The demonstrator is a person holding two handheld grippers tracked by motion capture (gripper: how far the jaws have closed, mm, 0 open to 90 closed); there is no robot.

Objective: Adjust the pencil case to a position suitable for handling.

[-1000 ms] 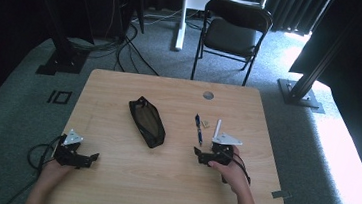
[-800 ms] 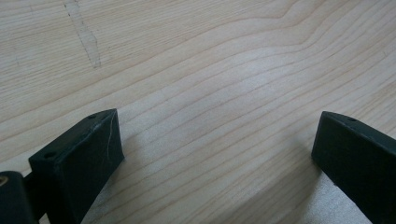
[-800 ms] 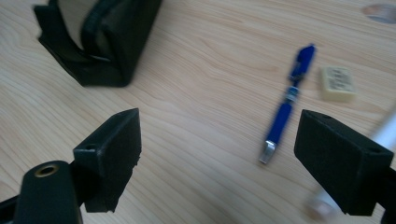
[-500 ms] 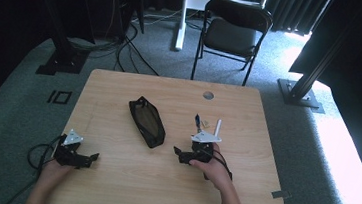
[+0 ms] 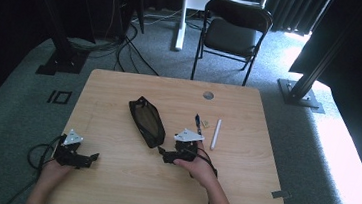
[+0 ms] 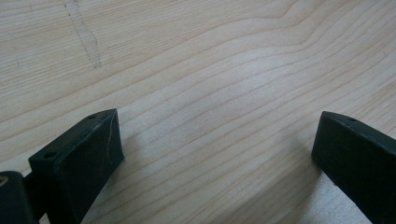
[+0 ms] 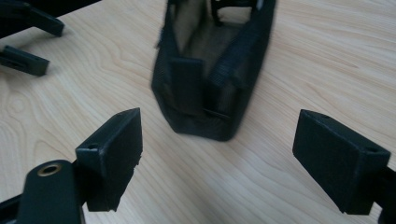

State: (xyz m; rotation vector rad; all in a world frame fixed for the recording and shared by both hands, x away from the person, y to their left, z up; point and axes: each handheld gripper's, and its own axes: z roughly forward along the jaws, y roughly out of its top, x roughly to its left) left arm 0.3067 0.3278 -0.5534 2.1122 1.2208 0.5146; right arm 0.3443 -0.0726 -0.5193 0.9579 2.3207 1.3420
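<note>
right gripper (image 7: 217, 144): jaws spread wide, empty, aimed at pouch end
left gripper (image 5: 88, 157): spread, idle on table (image 5: 240, 198)
pouch (image 5: 146, 121): mid-table, unzipped
handling: likely soft, light fabric; pinch one rim wall

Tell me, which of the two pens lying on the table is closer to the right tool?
The dark pen, lying just beyond the right tool. The white pen lies farther out to its right, nearer the table's right edge.

A dark pen (image 5: 198, 120) lies beside a white marker (image 5: 215, 133).
</note>
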